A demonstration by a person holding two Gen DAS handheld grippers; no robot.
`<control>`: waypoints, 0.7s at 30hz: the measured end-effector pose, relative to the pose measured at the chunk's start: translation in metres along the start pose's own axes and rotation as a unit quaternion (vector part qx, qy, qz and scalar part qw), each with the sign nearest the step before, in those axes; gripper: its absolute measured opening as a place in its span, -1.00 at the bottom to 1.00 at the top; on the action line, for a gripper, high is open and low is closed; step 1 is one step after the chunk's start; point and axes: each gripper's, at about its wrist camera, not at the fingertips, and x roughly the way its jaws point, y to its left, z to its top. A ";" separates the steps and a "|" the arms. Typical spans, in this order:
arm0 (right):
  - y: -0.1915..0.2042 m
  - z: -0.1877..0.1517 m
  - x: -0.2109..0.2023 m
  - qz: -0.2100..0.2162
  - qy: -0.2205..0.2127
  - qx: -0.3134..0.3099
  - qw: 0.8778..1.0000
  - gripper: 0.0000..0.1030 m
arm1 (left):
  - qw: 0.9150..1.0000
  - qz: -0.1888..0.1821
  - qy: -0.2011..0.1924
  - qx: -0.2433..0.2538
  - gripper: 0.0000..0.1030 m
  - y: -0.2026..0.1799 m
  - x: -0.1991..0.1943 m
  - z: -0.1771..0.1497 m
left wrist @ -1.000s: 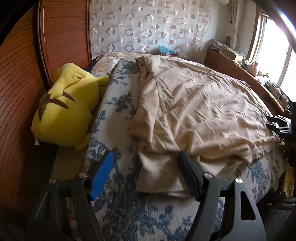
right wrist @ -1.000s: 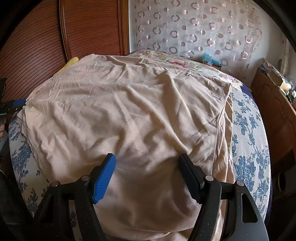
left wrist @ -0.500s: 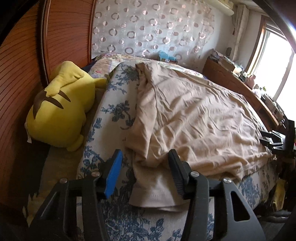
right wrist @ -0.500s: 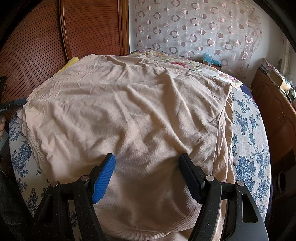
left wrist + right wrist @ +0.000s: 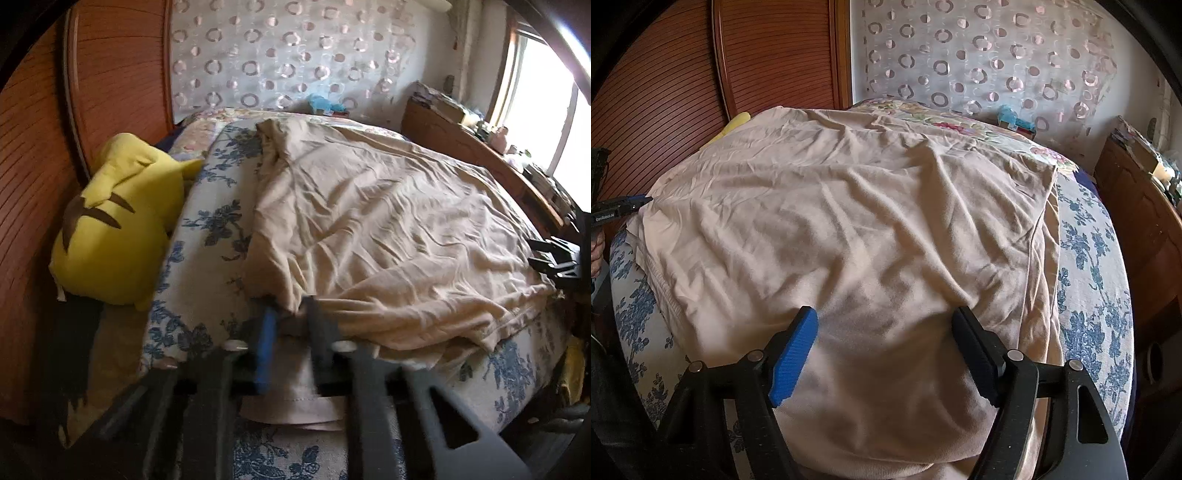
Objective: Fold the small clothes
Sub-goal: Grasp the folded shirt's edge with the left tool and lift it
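A large beige garment (image 5: 388, 221) lies spread and wrinkled over the floral bed (image 5: 207, 266). My left gripper (image 5: 291, 314) is shut on a bunched fold at the garment's near left edge, and cloth hangs down between its fingers. In the right wrist view the same garment (image 5: 868, 221) fills the bed. My right gripper (image 5: 884, 321) hovers over its near hem with the jaws opening; cloth lies beneath them and the pads do not press on it. The left gripper (image 5: 620, 206) shows at the far left edge there, and the right gripper (image 5: 554, 254) at the right edge of the left wrist view.
A yellow plush toy (image 5: 118, 229) lies between the bed and a wooden slatted wardrobe door (image 5: 37, 129). A wooden ledge (image 5: 480, 147) with small items runs along the bed's right side under a bright window. A blue object (image 5: 325, 105) sits at the far end.
The left jaws have closed from wide apart onto the garment's near left edge, bunching it. The right gripper has stayed in place, its jaws slightly wider.
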 end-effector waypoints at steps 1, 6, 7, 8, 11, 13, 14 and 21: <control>0.000 0.000 0.000 0.000 0.000 0.000 1.000 0.51 | 1.000 -0.007 -0.002 0.000 -0.84 0.000 -0.001 0.001; 0.000 0.000 0.000 0.000 0.000 0.000 1.000 0.51 | 0.998 -0.036 -0.044 0.003 -0.86 -0.009 -0.020 0.013; 0.000 0.000 0.000 0.001 0.000 0.001 1.000 0.51 | 0.998 -0.041 -0.052 0.003 -0.87 -0.012 -0.024 0.016; 0.000 0.001 -0.001 0.000 0.000 0.000 1.000 0.51 | 0.997 -0.046 -0.062 0.005 -0.87 -0.016 -0.029 0.022; -0.001 0.000 -0.002 -0.002 0.001 0.001 1.000 0.51 | 0.994 -0.066 -0.088 0.008 -0.88 -0.025 -0.040 0.036; -0.003 0.000 -0.005 0.003 0.000 0.008 1.000 0.51 | 0.992 -0.079 -0.097 0.012 -0.88 -0.032 -0.044 0.046; -0.003 0.000 -0.008 0.002 -0.004 0.010 1.000 0.51 | 0.991 -0.086 -0.102 0.019 -0.88 -0.038 -0.044 0.052; -0.016 -0.004 -0.049 -0.021 -0.042 0.028 0.998 0.51 | 0.981 -0.145 -0.113 0.056 -0.88 -0.089 -0.035 0.085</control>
